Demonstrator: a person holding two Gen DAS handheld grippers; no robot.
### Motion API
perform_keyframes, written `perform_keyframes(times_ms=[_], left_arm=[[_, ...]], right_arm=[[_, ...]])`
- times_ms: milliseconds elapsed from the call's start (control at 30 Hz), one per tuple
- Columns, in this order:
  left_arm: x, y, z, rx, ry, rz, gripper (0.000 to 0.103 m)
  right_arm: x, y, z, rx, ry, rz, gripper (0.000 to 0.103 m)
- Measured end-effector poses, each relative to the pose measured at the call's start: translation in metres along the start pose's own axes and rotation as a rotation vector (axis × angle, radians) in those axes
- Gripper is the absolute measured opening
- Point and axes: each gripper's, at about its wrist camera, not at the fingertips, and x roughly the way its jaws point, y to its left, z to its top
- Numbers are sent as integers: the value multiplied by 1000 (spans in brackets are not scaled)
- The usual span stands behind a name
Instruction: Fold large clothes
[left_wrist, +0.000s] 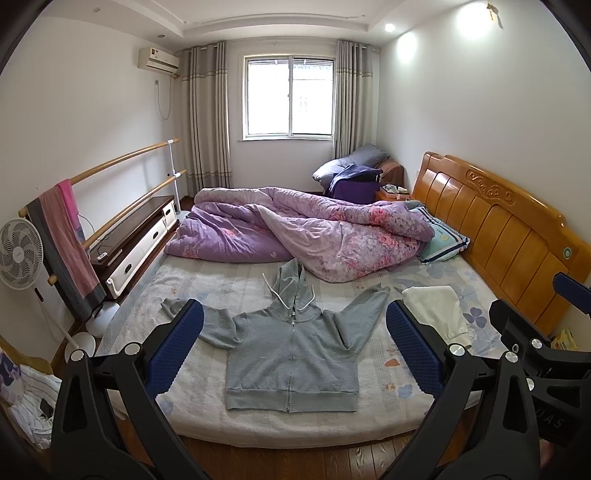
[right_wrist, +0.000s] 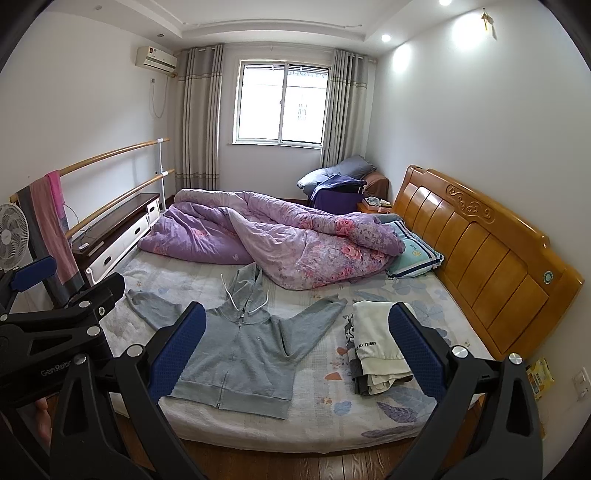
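A grey zip hoodie (left_wrist: 291, 354) lies flat on the bed, front up, sleeves spread, hood toward the quilt; it also shows in the right wrist view (right_wrist: 240, 354). My left gripper (left_wrist: 293, 325) is open and empty, held above the bed's near edge, its blue pads framing the hoodie. My right gripper (right_wrist: 297, 325) is open and empty, beside the left one, over the space between the hoodie and a stack of folded clothes (right_wrist: 376, 350). The right gripper's body shows at the right edge of the left wrist view (left_wrist: 535, 332).
The bed's sheet (left_wrist: 406, 369) has a rumpled purple floral quilt (left_wrist: 295, 232) at the far side and a pillow (left_wrist: 443, 240) by the wooden headboard (left_wrist: 498, 229). A fan (left_wrist: 18, 254), towel rail and low cabinet (left_wrist: 136, 236) stand left. Wood floor (left_wrist: 295, 461) lies below.
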Motion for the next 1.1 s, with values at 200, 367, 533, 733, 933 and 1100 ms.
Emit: perform_keyframes(times_ms=[200,367,533,733,933,1100], left_arm=[[8,-4,-4,-6,25,8,98],[20,-18,-4,-9,55,8,98],[33,-27,-6,-11,81,-3,98],[59,-38,-2,7,108,4,98],[97,-34,1,-11,159,-10,98],[133,-26,6,-3,187,-30,98]], right_arm=[[3,-6,-3,-1,21,13,96],[11,-16,-2,0,43,16,96],[19,-26,-3,9,62,17,96],[41,-33,0,24,92,20,96],[73,-29,3,14,134,19,96],[104,-24,6,19,164,-1,96]])
